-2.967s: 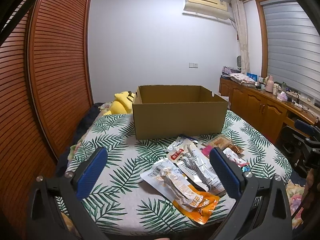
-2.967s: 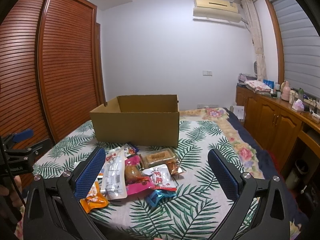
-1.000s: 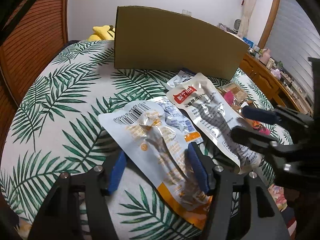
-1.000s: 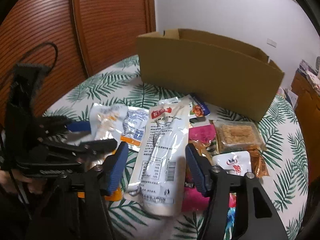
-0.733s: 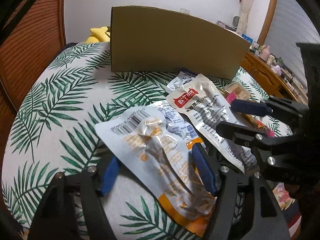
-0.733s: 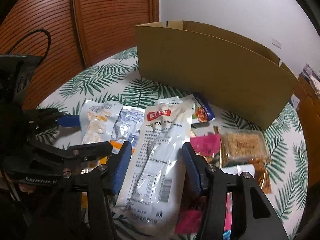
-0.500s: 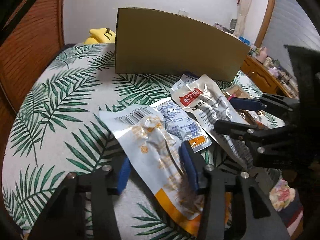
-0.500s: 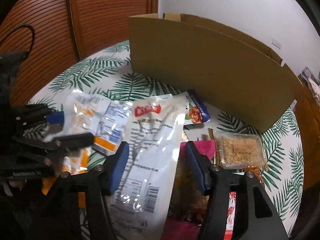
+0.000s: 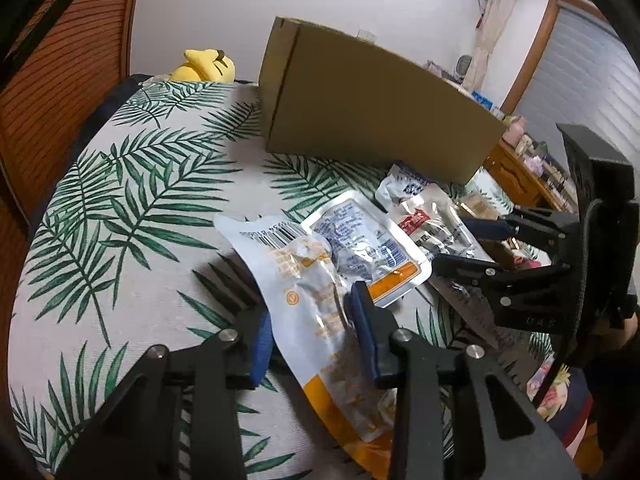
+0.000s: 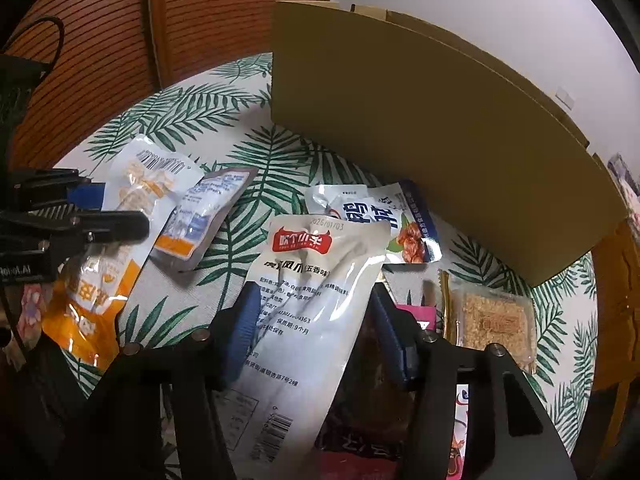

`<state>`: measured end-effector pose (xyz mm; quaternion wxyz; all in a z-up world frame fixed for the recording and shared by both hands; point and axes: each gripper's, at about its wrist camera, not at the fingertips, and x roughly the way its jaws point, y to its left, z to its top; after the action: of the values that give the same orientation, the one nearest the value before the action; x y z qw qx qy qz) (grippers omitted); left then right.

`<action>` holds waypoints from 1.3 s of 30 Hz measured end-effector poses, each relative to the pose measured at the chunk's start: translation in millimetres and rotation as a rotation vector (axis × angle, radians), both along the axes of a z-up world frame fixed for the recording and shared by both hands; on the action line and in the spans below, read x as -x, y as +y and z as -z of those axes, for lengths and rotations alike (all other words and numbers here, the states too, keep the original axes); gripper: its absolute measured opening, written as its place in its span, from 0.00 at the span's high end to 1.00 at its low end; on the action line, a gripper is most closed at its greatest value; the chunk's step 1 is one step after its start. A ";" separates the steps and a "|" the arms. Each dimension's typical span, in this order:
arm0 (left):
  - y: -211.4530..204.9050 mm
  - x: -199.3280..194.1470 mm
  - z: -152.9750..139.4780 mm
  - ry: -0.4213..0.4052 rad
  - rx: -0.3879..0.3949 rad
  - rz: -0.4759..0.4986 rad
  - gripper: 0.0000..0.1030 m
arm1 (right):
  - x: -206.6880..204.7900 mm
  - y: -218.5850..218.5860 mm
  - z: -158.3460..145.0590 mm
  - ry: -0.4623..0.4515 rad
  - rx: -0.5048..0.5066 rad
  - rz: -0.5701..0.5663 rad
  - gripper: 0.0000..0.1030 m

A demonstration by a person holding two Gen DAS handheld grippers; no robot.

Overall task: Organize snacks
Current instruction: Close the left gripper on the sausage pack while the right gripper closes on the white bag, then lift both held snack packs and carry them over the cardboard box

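A white and orange snack pouch [image 9: 304,272] is pinched between the blue pads of my left gripper [image 9: 310,336], whose jaws are closing; its top end stands off the palm-leaf cloth [image 9: 132,208]. The right wrist view shows the same pouch [image 10: 140,184] in the left gripper [image 10: 108,206]. My right gripper [image 10: 314,320] is closing too, with a long white pouch with a red label [image 10: 312,272] squeezed between its pads. An open cardboard box [image 10: 440,128] stands behind the snacks; its inside is hidden.
A small blue-and-white pouch [image 9: 360,240] lies between the two held ones. A blue nut pouch [image 10: 372,208], a clear cracker pack [image 10: 492,320] and a pink packet [image 10: 416,316] lie near the box. A yellow plush [image 9: 204,66] sits at the far left.
Both grippers came down from above the bed to the snacks. Their jaws narrowed around one pouch each. The white and orange pouch has crumpled and its end has risen.
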<state>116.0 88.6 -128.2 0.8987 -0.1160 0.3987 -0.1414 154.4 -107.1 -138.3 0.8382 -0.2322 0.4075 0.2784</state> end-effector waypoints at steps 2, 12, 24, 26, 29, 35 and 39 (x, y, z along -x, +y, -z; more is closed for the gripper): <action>4.0 2.8 -2.4 -0.020 0.013 -0.009 0.69 | 1.1 -0.8 -2.0 -0.013 -0.002 0.010 0.54; 22.3 5.5 -7.6 -0.068 0.012 -0.056 0.72 | 13.6 -5.1 -14.1 -0.083 -0.038 0.026 0.57; 12.3 2.2 -20.9 -0.139 -0.018 -0.058 0.76 | 22.2 -25.4 -24.8 -0.139 -0.159 0.054 0.56; 10.2 0.9 -22.5 -0.146 -0.024 -0.055 0.77 | 22.7 -26.8 -26.1 -0.142 -0.171 0.053 0.56; 10.1 0.2 -23.4 -0.149 -0.024 -0.060 0.77 | 22.4 -28.1 -27.9 -0.147 -0.184 0.055 0.56; 10.0 5.1 -30.2 -0.184 -0.010 -0.072 0.79 | 26.2 -35.7 -37.1 -0.177 -0.224 0.060 0.56; 6.2 7.8 -41.2 -0.239 -0.014 -0.071 0.82 | 31.2 -38.2 -47.0 -0.215 -0.252 0.049 0.56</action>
<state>108.2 94.8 -87.0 0.9450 -0.1063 0.2854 -0.1195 123.3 -145.2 -91.2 0.9059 -0.1438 0.2828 0.2804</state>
